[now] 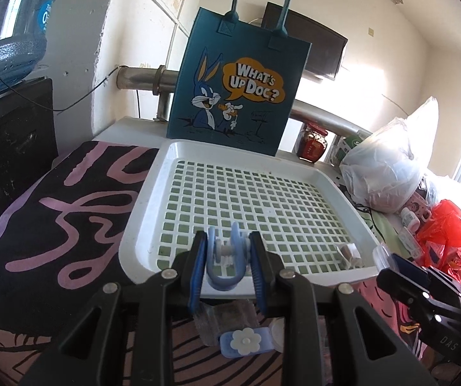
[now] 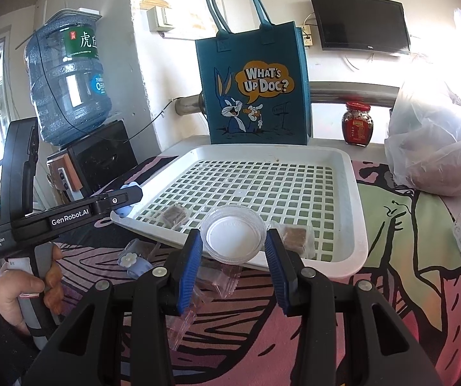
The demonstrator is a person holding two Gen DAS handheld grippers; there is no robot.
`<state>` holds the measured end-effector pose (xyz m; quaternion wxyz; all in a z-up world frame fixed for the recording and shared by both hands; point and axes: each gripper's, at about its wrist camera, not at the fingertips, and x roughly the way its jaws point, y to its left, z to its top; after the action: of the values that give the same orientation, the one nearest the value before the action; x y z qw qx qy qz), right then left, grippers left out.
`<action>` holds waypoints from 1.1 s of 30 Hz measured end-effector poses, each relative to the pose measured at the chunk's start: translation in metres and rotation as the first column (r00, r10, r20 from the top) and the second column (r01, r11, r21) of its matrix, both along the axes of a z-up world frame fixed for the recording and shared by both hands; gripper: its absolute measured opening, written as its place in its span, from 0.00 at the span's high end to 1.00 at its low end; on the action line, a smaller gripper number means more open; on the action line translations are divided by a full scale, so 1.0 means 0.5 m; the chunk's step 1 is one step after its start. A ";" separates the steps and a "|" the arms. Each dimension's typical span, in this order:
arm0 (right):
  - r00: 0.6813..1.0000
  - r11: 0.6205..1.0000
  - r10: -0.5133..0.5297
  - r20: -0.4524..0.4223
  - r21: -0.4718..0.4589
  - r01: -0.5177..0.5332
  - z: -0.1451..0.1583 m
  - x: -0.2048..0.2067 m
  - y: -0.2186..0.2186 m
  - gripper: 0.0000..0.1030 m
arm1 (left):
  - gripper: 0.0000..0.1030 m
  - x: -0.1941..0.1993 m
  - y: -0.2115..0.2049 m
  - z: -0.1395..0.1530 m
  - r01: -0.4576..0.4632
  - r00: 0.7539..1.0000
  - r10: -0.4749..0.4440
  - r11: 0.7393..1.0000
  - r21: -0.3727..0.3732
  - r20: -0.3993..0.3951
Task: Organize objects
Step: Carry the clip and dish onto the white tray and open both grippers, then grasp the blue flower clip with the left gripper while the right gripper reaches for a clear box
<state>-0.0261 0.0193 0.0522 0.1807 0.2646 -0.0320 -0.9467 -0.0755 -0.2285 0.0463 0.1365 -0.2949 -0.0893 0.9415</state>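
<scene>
Two tongs carry items to the white tray (image 1: pixel 352 215): left tongs (image 1: pixel 227 255) clamp a blue clip (image 1: pixel 222 281) over its near edge, right tongs (image 2: pixel 233 251) pinch a clear lidded cup (image 2: pixel 232 236) (near rim), ready for dropping in.

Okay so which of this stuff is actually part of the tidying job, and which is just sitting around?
Part of the job:
white slotted tray
blue clip held in the left gripper
clear lidded cup held in the right gripper
wrapped brown snacks
flower clip

Just lying about:
blue cartoon tote bag
red sauce jar
water jug
white plastic bag
</scene>
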 end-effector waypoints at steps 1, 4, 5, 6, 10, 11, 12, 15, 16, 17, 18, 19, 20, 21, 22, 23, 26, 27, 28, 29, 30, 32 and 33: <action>1.000 1.000 0.002 -0.004 -0.002 -0.002 0.001 -0.006 -0.002 0.61 | 0.75 -0.006 -0.011 0.000 -0.019 1.000 0.019 1.000 0.009 0.001; 1.000 1.000 0.012 0.007 -0.025 -0.012 -0.001 -0.024 -0.003 0.61 | 0.75 -0.020 -0.043 -0.003 -0.065 0.998 0.064 0.997 0.047 0.015; 1.000 0.999 0.015 0.016 -0.035 -0.014 -0.003 -0.029 -0.002 0.61 | 0.75 -0.023 -0.051 -0.004 -0.077 0.997 0.076 0.996 0.054 0.017; 1.000 0.999 0.015 0.026 -0.047 -0.014 -0.004 -0.033 0.001 0.61 | 0.75 -0.025 -0.058 -0.006 -0.088 0.996 0.087 0.994 0.059 0.019; 0.998 0.995 0.001 0.058 -0.102 0.005 -0.011 -0.045 0.022 0.61 | 0.75 -0.034 -0.064 -0.018 -0.091 0.995 0.088 0.993 0.071 0.042; 0.998 0.994 -0.002 0.070 -0.113 0.010 -0.014 -0.049 0.026 0.61 | 0.75 -0.035 -0.058 -0.021 -0.084 0.996 0.082 0.995 0.060 0.047; 0.996 0.992 -0.003 0.084 -0.125 0.013 -0.018 -0.054 0.030 0.61 | 0.75 -0.036 -0.050 -0.025 -0.076 0.996 0.074 0.996 0.046 0.050; 0.993 0.989 0.002 0.121 -0.148 0.016 -0.026 -0.072 0.034 0.61 | 0.75 -0.040 -0.032 -0.029 -0.067 0.996 0.066 0.998 0.016 0.058; 0.992 0.989 0.007 0.128 -0.149 0.012 -0.028 -0.077 0.031 0.61 | 0.75 -0.040 -0.032 -0.028 -0.070 0.996 0.069 0.997 0.019 0.055; 0.991 0.989 0.011 0.132 -0.146 0.008 -0.029 -0.083 0.027 0.61 | 0.75 -0.042 -0.032 -0.029 -0.071 0.996 0.070 0.997 0.020 0.057; 0.991 0.991 0.013 0.135 -0.136 0.005 -0.029 -0.089 0.021 0.61 | 0.75 -0.046 -0.031 -0.032 -0.070 0.995 0.069 0.997 0.019 0.069; 0.990 0.993 0.014 0.138 -0.119 0.002 -0.029 -0.094 0.012 0.61 | 0.75 -0.052 -0.030 -0.037 -0.065 0.994 0.063 0.998 0.017 0.090; 0.990 0.995 0.013 0.141 -0.097 0.000 -0.030 -0.099 0.002 0.61 | 0.75 -0.062 -0.028 -0.044 -0.070 0.990 0.069 0.998 0.005 0.119; 0.989 0.998 0.008 0.146 -0.068 0.002 -0.031 -0.103 -0.010 0.61 | 0.76 -0.071 -0.027 -0.050 -0.076 0.986 0.076 0.997 -0.006 0.147; 0.987 0.999 0.005 0.161 -0.035 0.000 -0.034 -0.109 -0.022 0.61 | 0.76 -0.071 -0.027 -0.049 -0.080 0.987 0.080 0.997 -0.004 0.141; 0.983 1.000 0.003 0.185 -0.001 -0.002 -0.040 -0.116 -0.033 0.61 | 0.75 -0.070 -0.023 -0.050 -0.081 0.986 0.082 0.997 -0.012 0.143; 0.979 1.000 -0.026 0.202 0.013 0.024 -0.049 -0.123 -0.034 0.31 | 0.67 -0.069 -0.013 -0.050 -0.057 0.988 0.061 0.998 -0.031 0.139; 0.979 0.999 -0.033 0.201 0.002 0.033 -0.049 -0.123 -0.027 0.16 | 0.58 -0.068 -0.009 -0.050 -0.035 0.990 0.038 0.999 -0.024 0.135; 0.980 0.999 -0.040 0.196 -0.014 0.044 -0.048 -0.121 -0.019 0.12 | 0.54 -0.067 -0.006 -0.048 -0.015 0.991 0.017 1.000 -0.017 0.130; 0.980 0.998 -0.046 0.193 -0.036 0.054 -0.047 -0.119 -0.010 0.11 | 0.45 -0.065 -0.004 -0.047 -0.003 0.992 0.005 1.000 -0.015 0.123; 0.980 0.996 -0.051 0.190 -0.062 0.064 -0.047 -0.117 0.002 0.11 | 0.36 -0.062 -0.002 -0.044 -0.002 0.994 0.004 1.000 -0.017 0.114; 0.983 0.990 -0.061 0.174 -0.119 0.082 -0.041 -0.109 0.022 0.11 | 0.31 -0.055 -0.007 -0.039 -0.005 0.996 0.006 1.000 -0.007 0.093; 0.986 0.986 -0.062 0.157 -0.144 0.085 -0.038 -0.102 0.031 0.11 | 0.31 -0.052 -0.010 -0.036 -0.008 0.997 0.008 1.000 0.003 0.080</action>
<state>-0.0771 0.0348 0.0334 0.1620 0.3203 -0.1267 -0.9247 -0.1018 -0.2337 0.0285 0.1297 -0.3318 -0.0975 0.9293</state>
